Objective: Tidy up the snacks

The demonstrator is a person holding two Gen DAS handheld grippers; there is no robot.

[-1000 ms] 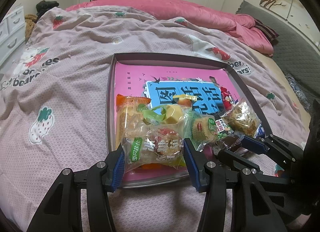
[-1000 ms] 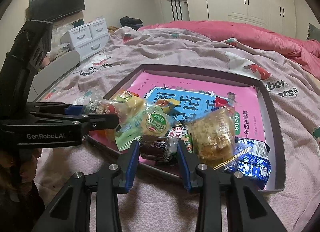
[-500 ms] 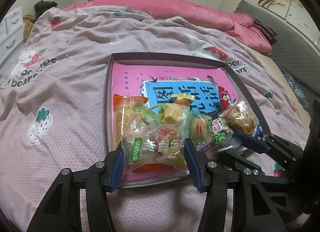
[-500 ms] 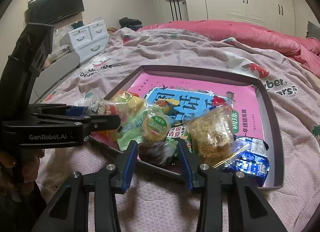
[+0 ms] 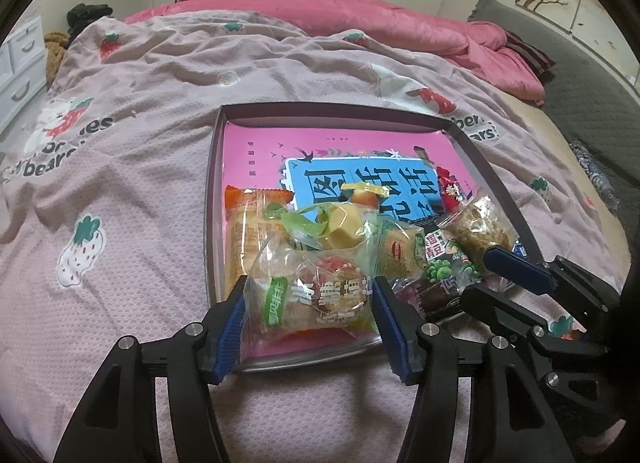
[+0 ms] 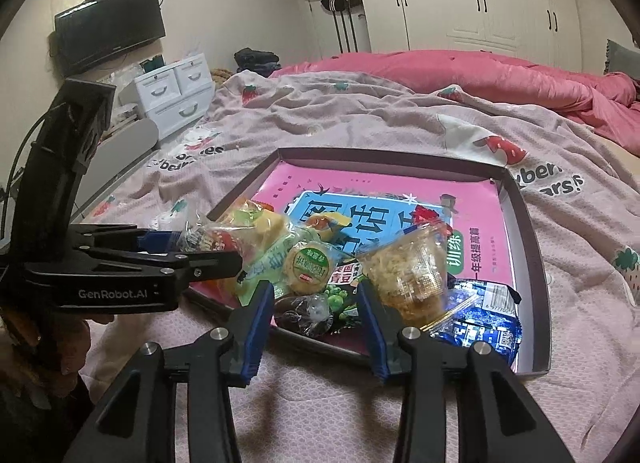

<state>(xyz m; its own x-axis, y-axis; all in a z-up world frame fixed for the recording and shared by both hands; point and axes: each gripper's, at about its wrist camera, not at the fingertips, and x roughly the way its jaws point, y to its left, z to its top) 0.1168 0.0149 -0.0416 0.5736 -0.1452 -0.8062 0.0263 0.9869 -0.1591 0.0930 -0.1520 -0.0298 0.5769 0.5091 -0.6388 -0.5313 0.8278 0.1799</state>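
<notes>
Since the earlier frame the left tongs (image 5: 308, 313) have widened and are opening now, pads barely off the clear pastry packet (image 5: 310, 295) between them. The right tongs (image 6: 316, 317), a bit wider than before, jaws narrow and opening, straddle the dark wrapped sweet (image 6: 304, 313), not gripping. Both packets lie at the tray's (image 5: 214, 199) near rim, long axes crosswise to the tongs. Snacks crowd the near end; the far half over the pink book (image 5: 256, 147) is free. Bedspread (image 5: 132, 167) all round.

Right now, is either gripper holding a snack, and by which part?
The left gripper's opening fingers flank the clear-wrapped, green-labelled pastry packet at its two end seams; a real grip cannot be told. The right gripper holds nothing.
</notes>
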